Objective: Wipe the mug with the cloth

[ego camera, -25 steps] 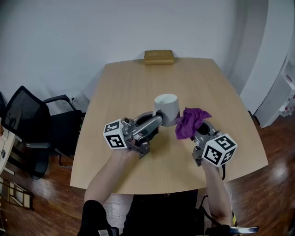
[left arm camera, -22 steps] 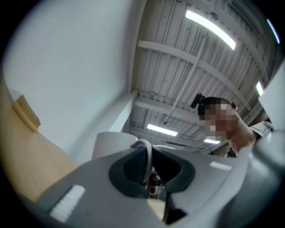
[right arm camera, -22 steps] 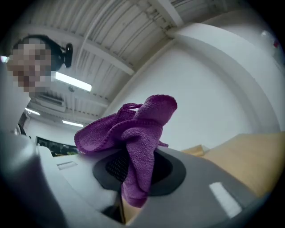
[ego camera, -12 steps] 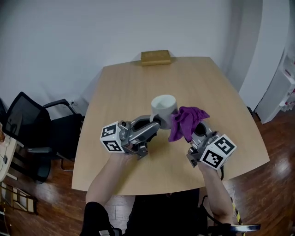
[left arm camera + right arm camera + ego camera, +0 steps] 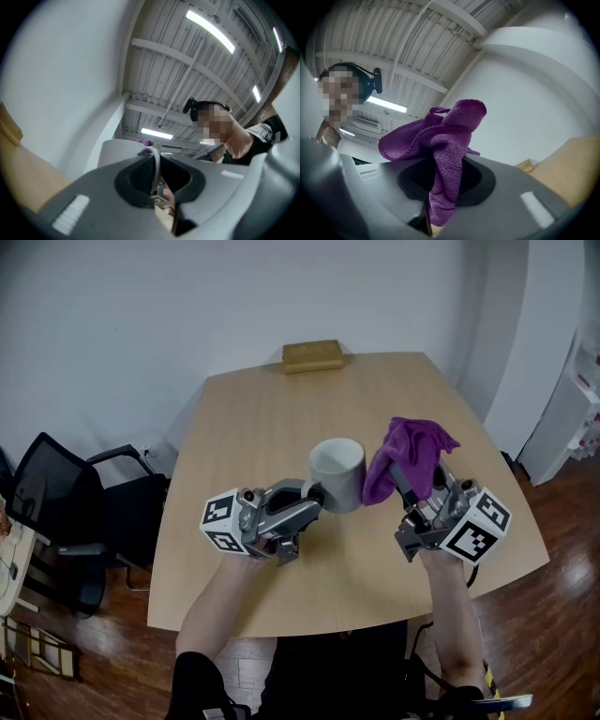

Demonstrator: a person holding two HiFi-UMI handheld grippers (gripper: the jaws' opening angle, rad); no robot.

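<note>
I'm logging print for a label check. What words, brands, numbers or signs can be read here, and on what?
No readable text in any view.
The mug: plain white, no print.
The cloth: plain purple, no tag seen.
The block at the far edge of the table: nothing legible.
The left cube and right cube: black-and-white square markers only, no letters or digits.

shelf (image 5: 574, 427) cropped R, contents too small

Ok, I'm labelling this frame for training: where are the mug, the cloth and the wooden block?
mug (image 5: 343, 487), head view, its outer wall.
cloth (image 5: 405, 458), head view, its bunched middle.
wooden block (image 5: 312, 355), head view, its top face.
</note>
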